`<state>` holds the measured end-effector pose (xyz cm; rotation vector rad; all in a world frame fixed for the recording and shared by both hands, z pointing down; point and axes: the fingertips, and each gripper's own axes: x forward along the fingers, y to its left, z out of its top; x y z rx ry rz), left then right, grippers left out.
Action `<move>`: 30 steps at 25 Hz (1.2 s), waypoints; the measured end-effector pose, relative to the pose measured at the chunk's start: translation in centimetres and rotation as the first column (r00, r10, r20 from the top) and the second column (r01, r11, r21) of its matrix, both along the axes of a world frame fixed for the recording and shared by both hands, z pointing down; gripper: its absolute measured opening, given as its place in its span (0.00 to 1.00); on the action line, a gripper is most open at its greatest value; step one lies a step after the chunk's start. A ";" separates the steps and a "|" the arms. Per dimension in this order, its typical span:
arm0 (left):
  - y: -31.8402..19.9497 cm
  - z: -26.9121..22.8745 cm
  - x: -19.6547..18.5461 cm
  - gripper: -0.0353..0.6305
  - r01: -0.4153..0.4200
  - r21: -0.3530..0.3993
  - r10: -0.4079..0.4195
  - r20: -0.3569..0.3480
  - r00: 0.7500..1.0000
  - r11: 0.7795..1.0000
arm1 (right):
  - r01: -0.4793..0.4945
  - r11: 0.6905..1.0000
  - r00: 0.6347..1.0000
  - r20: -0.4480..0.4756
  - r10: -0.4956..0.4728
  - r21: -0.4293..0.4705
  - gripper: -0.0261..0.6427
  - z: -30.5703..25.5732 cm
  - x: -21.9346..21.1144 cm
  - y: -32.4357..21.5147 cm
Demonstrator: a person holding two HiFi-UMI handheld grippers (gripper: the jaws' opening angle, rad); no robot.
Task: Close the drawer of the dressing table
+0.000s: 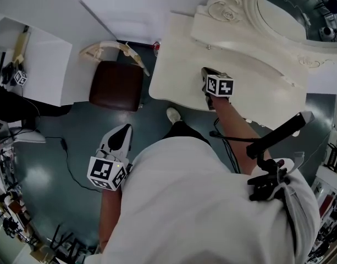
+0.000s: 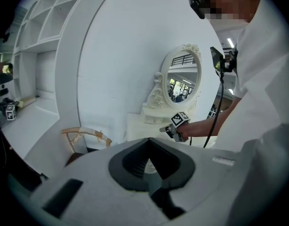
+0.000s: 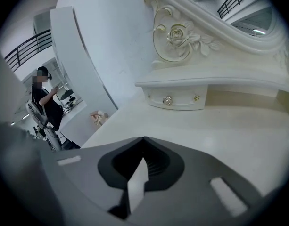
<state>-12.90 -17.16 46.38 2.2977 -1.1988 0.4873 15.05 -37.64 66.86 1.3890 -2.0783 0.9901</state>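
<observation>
The cream dressing table (image 1: pixel 179 76) stands at the upper right of the head view, under an oval mirror (image 1: pixel 292 7). Its small drawer (image 3: pixel 175 99), with a crystal knob, sits under the carved shelf ahead of my right gripper; I cannot tell whether it stands out from its frame. My right gripper (image 1: pixel 204 71) hovers over the bare tabletop with its jaws shut and nothing between them (image 3: pixel 143 139). My left gripper (image 1: pixel 124 128) hangs over the dark floor, well left of the table. It is shut and holds nothing (image 2: pixel 147 140).
A stool with a brown seat (image 1: pixel 116 84) and a curved wooden back (image 1: pixel 110 48) stands left of the table, ahead of my left gripper. A white desk (image 1: pixel 42 65) lies at the far left. A cable (image 1: pixel 69 158) runs across the floor.
</observation>
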 end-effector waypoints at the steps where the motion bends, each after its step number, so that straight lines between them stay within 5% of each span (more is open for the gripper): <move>1: 0.8 0.0 -0.3 0.06 -0.001 0.003 0.002 -0.002 1.000 1.000 | -0.001 1.000 1.000 -0.007 0.001 0.002 0.04 -0.3 -0.2 0.8; 14: 10.8 0.0 -3.3 0.06 -0.051 0.039 0.052 -0.031 0.998 0.998 | 0.036 0.999 0.999 -0.012 -0.035 0.040 0.04 -3.6 -4.1 12.9; 30: 23.2 1.2 -6.5 0.06 -0.081 0.060 0.084 -0.059 0.995 0.995 | 0.210 0.970 0.977 -0.049 -0.206 0.123 0.04 -8.5 -12.2 28.5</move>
